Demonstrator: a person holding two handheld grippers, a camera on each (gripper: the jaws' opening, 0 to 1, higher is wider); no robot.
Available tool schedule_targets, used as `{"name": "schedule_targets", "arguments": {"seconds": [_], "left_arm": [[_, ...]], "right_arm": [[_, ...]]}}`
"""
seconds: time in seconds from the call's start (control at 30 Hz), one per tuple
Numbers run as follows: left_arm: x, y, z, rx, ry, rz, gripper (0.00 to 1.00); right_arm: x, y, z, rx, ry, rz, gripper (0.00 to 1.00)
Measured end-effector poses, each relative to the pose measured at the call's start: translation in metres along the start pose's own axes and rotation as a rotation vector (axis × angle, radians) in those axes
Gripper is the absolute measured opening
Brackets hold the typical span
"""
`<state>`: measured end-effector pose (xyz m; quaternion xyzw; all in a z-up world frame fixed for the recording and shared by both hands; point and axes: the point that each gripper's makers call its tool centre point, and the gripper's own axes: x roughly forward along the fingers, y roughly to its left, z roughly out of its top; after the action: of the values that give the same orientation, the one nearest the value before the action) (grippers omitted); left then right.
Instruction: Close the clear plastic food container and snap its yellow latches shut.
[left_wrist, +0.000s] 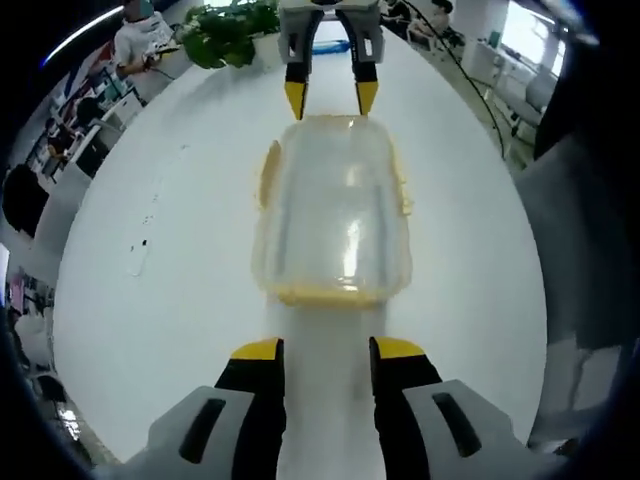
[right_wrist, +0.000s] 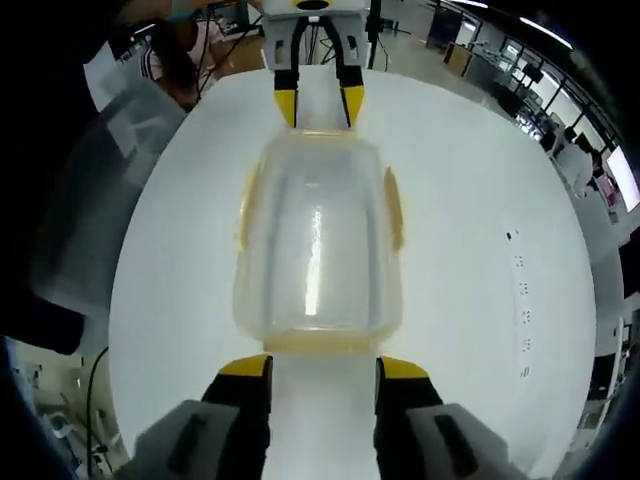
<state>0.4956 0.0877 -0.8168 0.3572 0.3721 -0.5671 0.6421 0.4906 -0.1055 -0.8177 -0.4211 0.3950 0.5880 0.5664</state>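
I have the clear plastic food container sitting near the middle of the white tabletop, well in from every edge, with one of my grippers at each of its short ends. In the left gripper view, the left gripper has its jaws spread and holding nothing, just short of the near end of the box, where a yellow latch runs along the rim. Across the box in that same view, the right gripper also stands with its jaws apart, tips right at the far rim; I cannot tell whether they touch it. The right gripper view gives me the mirror of this: its own jaws are spread and empty beside the near end latch, and the left gripper's tips sit at the far end. The lid looks to be laid on the box already, so I judge the closing part done or nearly so. The latches are the open question. The side latches seem to stand out a little from the walls, which suggests to me they are not snapped yet, but through the clear plastic I cannot be sure. I read what is left as pressing each yellow latch home, probably the two end ones first.
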Motion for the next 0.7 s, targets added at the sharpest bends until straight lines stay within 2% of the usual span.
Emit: {"name": "schedule_targets", "arguments": {"seconds": [0.1, 0.2, 0.33, 0.47, 0.6, 0.7], "left_arm": [[-0.002, 0.0, -0.001, -0.017, -0.014, 0.0, 0.29], [-0.006, -0.004, 0.006, -0.017, -0.046, -0.009, 0.28], [-0.011, -0.007, 0.023, 0.005, -0.109, -0.012, 0.27], [-0.014, -0.005, 0.041, -0.007, -0.173, -0.001, 0.27], [-0.007, 0.002, 0.035, 0.007, -0.134, 0.037, 0.26], [-0.005, -0.003, 0.036, -0.002, -0.136, 0.016, 0.25]], "right_arm": [[-0.003, 0.0, 0.004, 0.012, -0.029, -0.006, 0.31], [-0.005, 0.001, 0.005, 0.038, -0.059, 0.001, 0.31], [-0.011, 0.002, 0.008, 0.042, -0.083, -0.006, 0.32], [-0.014, 0.003, 0.015, 0.058, -0.113, -0.014, 0.3], [-0.015, 0.002, 0.02, 0.037, -0.125, -0.032, 0.29], [-0.015, 0.0, 0.023, 0.048, -0.142, -0.034, 0.29]]}}
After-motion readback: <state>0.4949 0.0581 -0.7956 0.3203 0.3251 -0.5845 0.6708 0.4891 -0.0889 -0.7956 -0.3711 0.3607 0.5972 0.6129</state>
